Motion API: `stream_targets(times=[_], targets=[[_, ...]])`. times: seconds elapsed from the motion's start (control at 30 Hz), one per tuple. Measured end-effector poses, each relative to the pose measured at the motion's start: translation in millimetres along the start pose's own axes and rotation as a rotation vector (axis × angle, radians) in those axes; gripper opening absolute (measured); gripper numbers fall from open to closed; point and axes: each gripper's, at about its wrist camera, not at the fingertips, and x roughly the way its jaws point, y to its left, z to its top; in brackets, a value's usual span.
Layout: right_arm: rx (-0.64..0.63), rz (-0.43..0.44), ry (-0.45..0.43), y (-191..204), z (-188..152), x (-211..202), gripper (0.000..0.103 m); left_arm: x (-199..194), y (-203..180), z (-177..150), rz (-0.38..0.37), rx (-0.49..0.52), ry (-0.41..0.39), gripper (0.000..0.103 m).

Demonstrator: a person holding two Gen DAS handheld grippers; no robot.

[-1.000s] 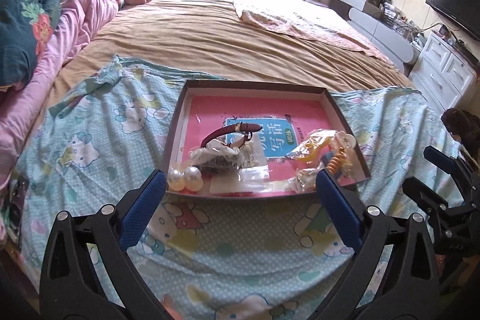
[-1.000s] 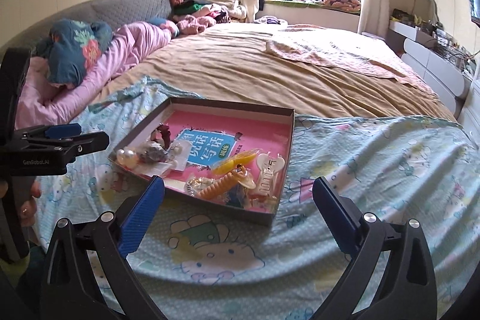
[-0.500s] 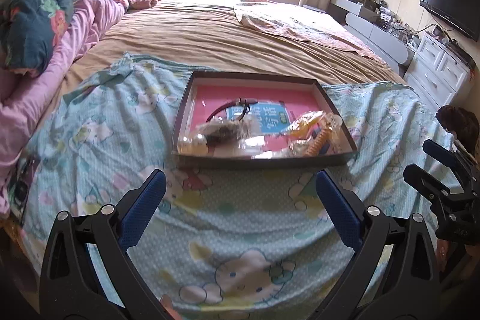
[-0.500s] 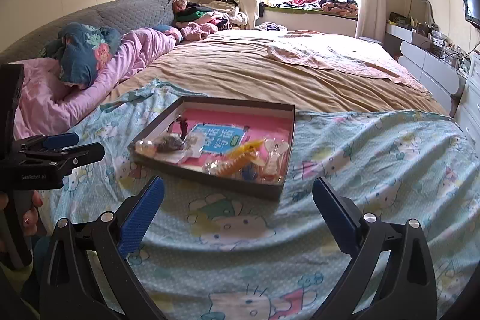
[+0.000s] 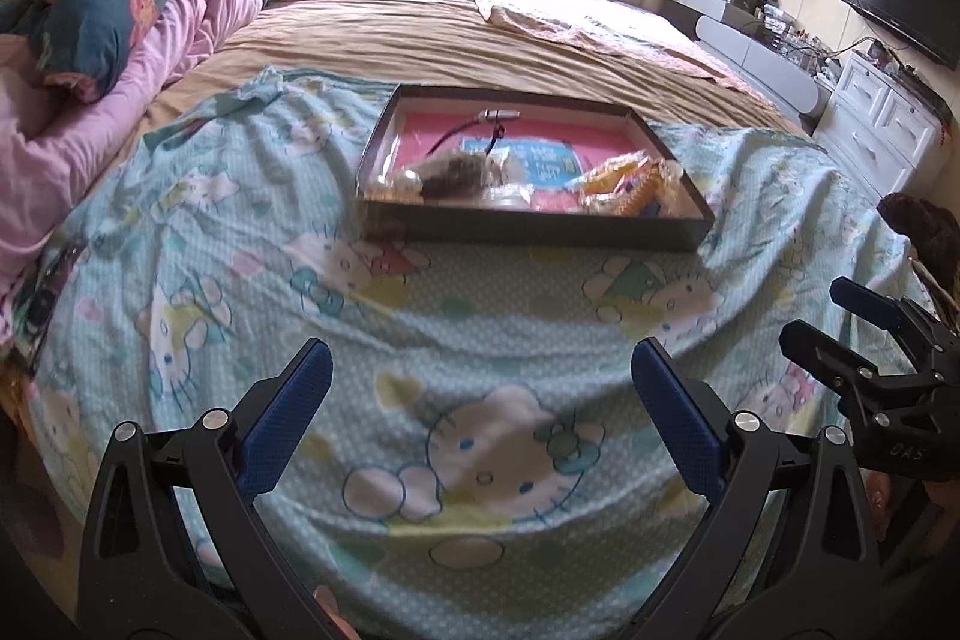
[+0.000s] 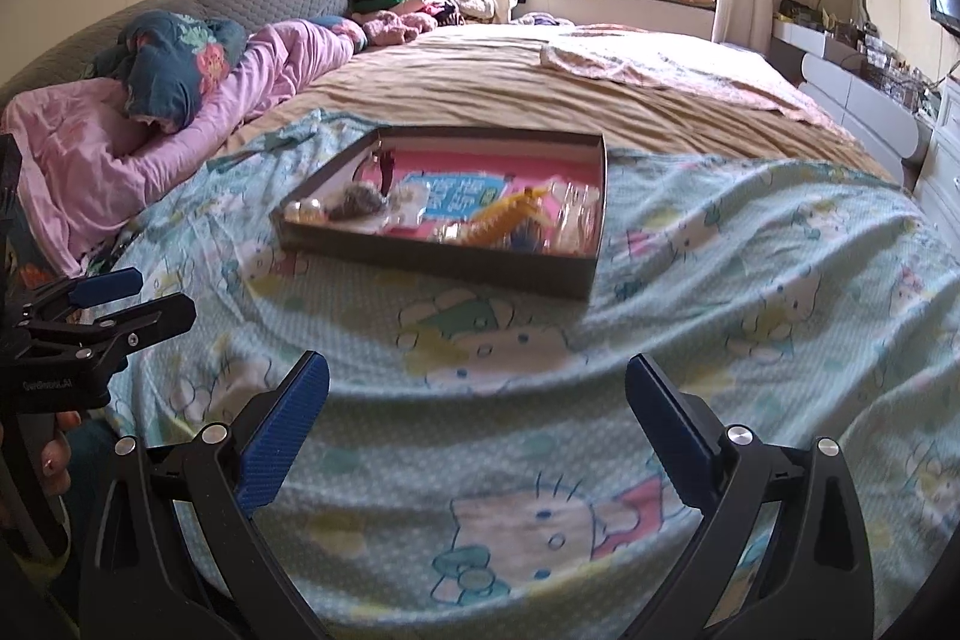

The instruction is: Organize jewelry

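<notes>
A shallow dark box with a pink floor lies on the cartoon-cat sheet on the bed; it also shows in the right wrist view. Inside are pearls, a dark bracelet loop, small plastic bags and an orange spiral hair tie. My left gripper is open and empty, well short of the box. My right gripper is open and empty, also short of the box, near the bed's front edge.
The blue sheet covers the near bed, a tan blanket the far part. Pink bedding and pillows lie at left. White drawers and a wall TV stand at right.
Both grippers have pulled back from the box, which now looks smaller and farther away. Both stay open and empty.
</notes>
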Motion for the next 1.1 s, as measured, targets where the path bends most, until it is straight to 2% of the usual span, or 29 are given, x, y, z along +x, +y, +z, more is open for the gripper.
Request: stream_targets(times=[0.2,1.1], targets=[[0.001,0.004,0.004,3.1,-9.6,-3.4,0.098,-3.6,2.7,-10.1,0.009,-0.010,-0.004,0.093],[0.008,0.002,0.002,0.9,-10.6,-10.9,0.098,-14.5,-1.1,-12.6,0.008,0.002,-0.017,0.093]])
